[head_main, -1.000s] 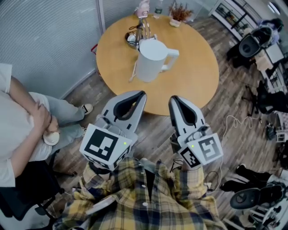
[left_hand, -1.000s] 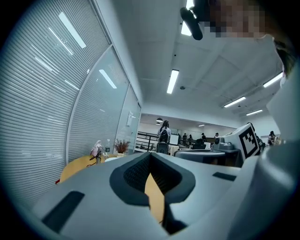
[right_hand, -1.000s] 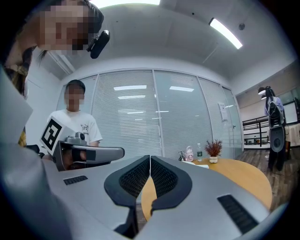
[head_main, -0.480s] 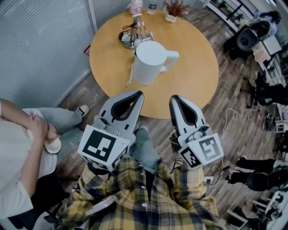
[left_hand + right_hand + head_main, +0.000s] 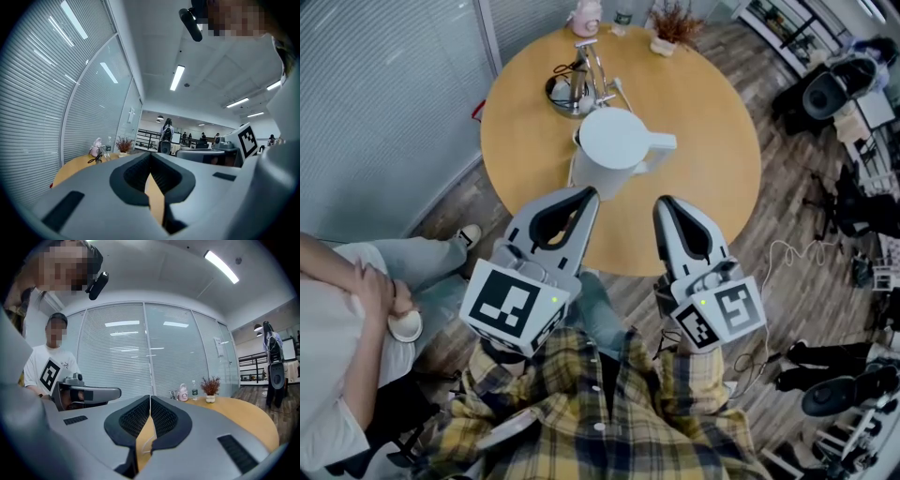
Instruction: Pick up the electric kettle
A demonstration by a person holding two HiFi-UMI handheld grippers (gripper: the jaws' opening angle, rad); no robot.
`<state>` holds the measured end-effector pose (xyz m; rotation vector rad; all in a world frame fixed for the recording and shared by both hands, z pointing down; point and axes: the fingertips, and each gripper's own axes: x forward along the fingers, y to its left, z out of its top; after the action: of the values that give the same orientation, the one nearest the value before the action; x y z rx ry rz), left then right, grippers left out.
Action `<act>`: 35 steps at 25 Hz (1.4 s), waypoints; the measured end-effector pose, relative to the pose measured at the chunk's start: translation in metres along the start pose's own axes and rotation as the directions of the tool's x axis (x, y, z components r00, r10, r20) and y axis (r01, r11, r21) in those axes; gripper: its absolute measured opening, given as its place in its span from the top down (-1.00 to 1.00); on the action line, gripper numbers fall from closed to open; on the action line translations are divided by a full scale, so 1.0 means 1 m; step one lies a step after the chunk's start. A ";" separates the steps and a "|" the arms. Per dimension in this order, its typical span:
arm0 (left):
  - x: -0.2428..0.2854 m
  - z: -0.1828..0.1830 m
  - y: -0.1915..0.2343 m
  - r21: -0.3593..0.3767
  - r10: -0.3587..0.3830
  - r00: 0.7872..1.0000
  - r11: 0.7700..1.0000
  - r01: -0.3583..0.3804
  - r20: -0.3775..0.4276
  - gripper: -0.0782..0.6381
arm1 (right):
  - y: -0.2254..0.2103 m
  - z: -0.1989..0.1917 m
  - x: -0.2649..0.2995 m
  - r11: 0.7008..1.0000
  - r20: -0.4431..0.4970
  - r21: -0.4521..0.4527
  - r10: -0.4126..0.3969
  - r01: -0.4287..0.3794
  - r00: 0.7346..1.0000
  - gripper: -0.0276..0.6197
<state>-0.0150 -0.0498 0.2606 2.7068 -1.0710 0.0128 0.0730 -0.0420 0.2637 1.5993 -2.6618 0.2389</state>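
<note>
The white electric kettle (image 5: 617, 150) stands lidded on the round wooden table (image 5: 712, 159), its handle pointing right. Just behind it lies its metal base (image 5: 566, 90) with a cord. My left gripper (image 5: 589, 191) is shut and empty, with its tip just short of the kettle's near left side. To the right of it my right gripper (image 5: 662, 201) is also shut and empty, over the table's near edge. In the left gripper view the jaws (image 5: 150, 158) meet along one line, as they do in the right gripper view (image 5: 150, 400). Neither gripper view shows the kettle.
A pink object (image 5: 586, 19), a bottle (image 5: 623, 14) and a small potted plant (image 5: 675, 25) stand at the table's far edge. A person in a white shirt (image 5: 337, 319) sits at the left. Office chairs (image 5: 830, 89) and cables (image 5: 787, 253) lie to the right.
Both grippers have moved forward toward the table, and the kettle now sits closer to their tips. The seated person has slid toward the lower left of the head view.
</note>
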 end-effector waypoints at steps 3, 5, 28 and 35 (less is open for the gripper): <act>0.021 0.007 0.008 0.005 0.003 1.000 1.000 -0.003 0.005 0.77 | -0.017 0.007 0.017 1.000 0.007 -0.006 0.015 -0.015 1.000 0.82; 0.033 0.012 0.013 0.008 0.008 1.000 1.000 -0.008 0.010 0.77 | -0.028 0.013 0.028 1.000 0.011 -0.008 0.023 -0.023 1.000 0.81; 0.100 0.046 0.049 0.025 0.122 0.991 0.992 -0.124 0.052 0.77 | -0.091 0.036 0.091 0.992 0.013 -0.011 0.129 -0.129 0.992 0.81; 0.097 0.054 0.057 0.039 0.114 0.992 0.992 -0.116 0.055 0.77 | -0.088 0.042 0.098 0.993 0.029 -0.015 0.118 -0.117 0.993 0.81</act>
<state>0.0139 -0.1670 0.2289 2.6919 -1.2548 -0.0165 0.1065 -0.1750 0.2422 1.4558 -2.7775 0.2003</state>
